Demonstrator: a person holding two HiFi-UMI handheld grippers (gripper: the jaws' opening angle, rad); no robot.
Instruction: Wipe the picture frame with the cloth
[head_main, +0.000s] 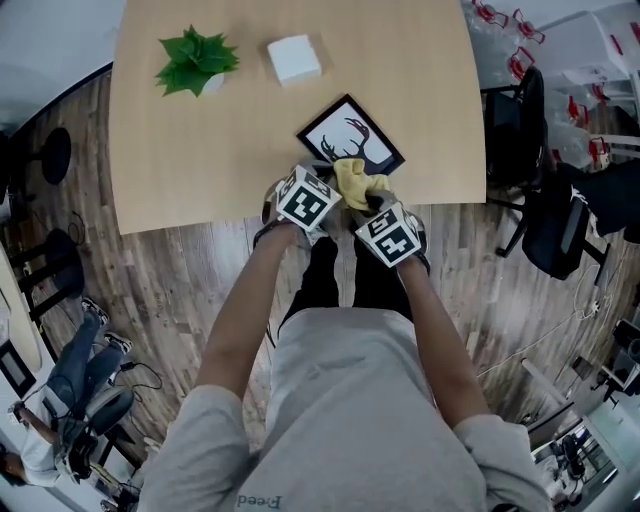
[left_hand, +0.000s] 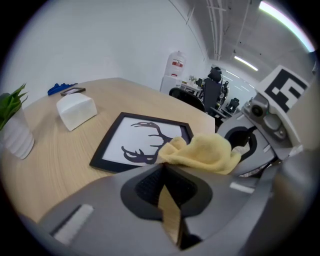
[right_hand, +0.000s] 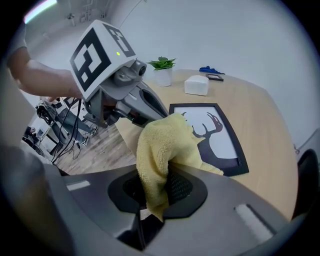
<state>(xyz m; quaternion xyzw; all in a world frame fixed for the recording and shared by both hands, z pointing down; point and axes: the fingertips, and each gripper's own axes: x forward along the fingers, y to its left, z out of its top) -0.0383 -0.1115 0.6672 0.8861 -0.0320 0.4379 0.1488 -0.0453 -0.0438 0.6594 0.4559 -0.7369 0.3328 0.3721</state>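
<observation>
Closest to the lens in the right gripper view is a fold of yellow cloth (right_hand: 162, 150), pinched between the right tongs (right_hand: 160, 186). They are clamped on it so that the rest bunches out in front as a pad. That pad sits at the near edge of the picture frame (head_main: 350, 135), a black-bordered antler print lying flat on the desk (head_main: 200, 150), at 12 o'clock from both grippers. Whether the cloth presses on the glass or only hangs over it I cannot tell. The left tongs (left_hand: 162, 170) are drawn together with nothing in them, their tips just beside the cloth on its 9 o'clock side. I judge they are placed there to steady the frame, or simply to keep out of the stroke. A potted plant (head_main: 197, 60) at 10 o'clock and a white box (head_main: 294, 58) at 11 o'clock stand well apart from the frame, so a sweep has room. I read this as the start of the wipe. Next I would press down and drag toward 12 o'clock, minding that the frame may slide.
</observation>
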